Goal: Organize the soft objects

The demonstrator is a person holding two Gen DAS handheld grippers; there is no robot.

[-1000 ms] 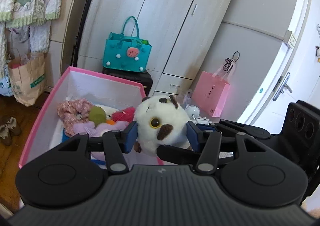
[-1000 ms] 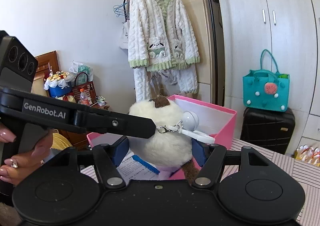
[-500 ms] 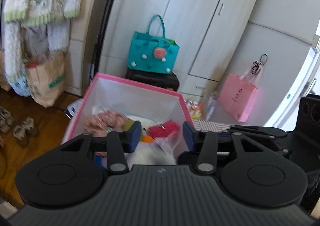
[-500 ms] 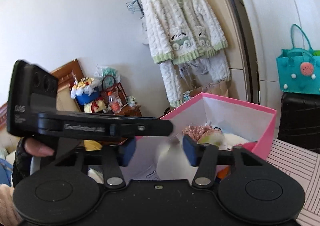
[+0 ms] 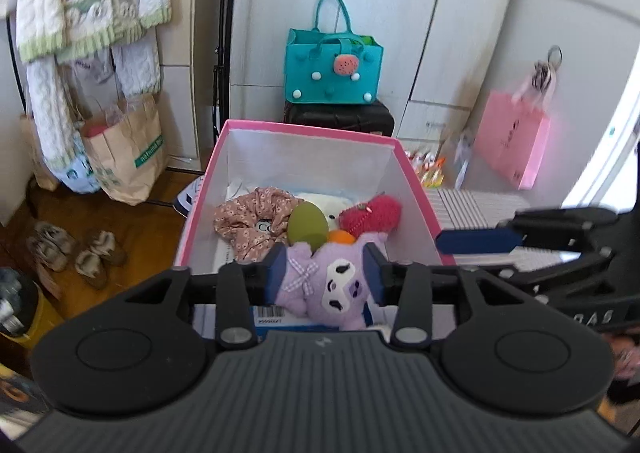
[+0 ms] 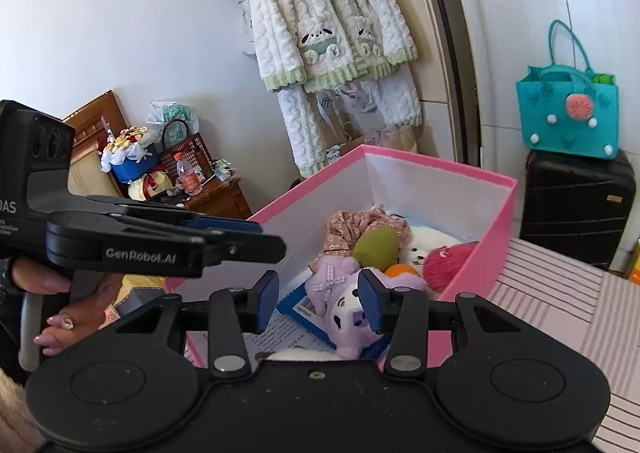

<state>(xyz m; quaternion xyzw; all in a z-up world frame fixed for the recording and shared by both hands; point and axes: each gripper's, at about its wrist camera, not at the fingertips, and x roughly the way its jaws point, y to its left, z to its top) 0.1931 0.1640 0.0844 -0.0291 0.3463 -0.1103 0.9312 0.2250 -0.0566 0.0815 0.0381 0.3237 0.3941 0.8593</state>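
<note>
A pink box (image 5: 416, 189) with white inner walls holds several soft toys. Among them are a purple plush (image 5: 320, 289), a red plush (image 5: 372, 213), a green egg-shaped one (image 5: 308, 225) and a floral cloth (image 5: 248, 213). My left gripper (image 5: 326, 273) hovers over the box's near end; its jaws are opening and the pads touch nothing. The purple plush (image 6: 340, 305) lies on the box floor below. My right gripper (image 6: 318, 301) is open above the same spot. A strip of white fur (image 6: 296, 353) shows under its fingers. Each gripper appears in the other's view: left gripper (image 6: 240, 237), right gripper (image 5: 476, 243).
A striped surface (image 6: 560, 293) lies to the right of the box. A teal bag (image 5: 334, 69) sits on a black suitcase (image 5: 340, 117) behind it. A pink bag (image 5: 512, 145), a paper bag (image 5: 128, 149), shoes (image 5: 72, 253) and hanging clothes (image 6: 320, 25) are around. A hand (image 6: 68, 317) holds the left gripper.
The white plush with brown patches that sat between both grippers' jaws is gone from them. Both grippers swung over the pink box and tilted down toward its contents.
</note>
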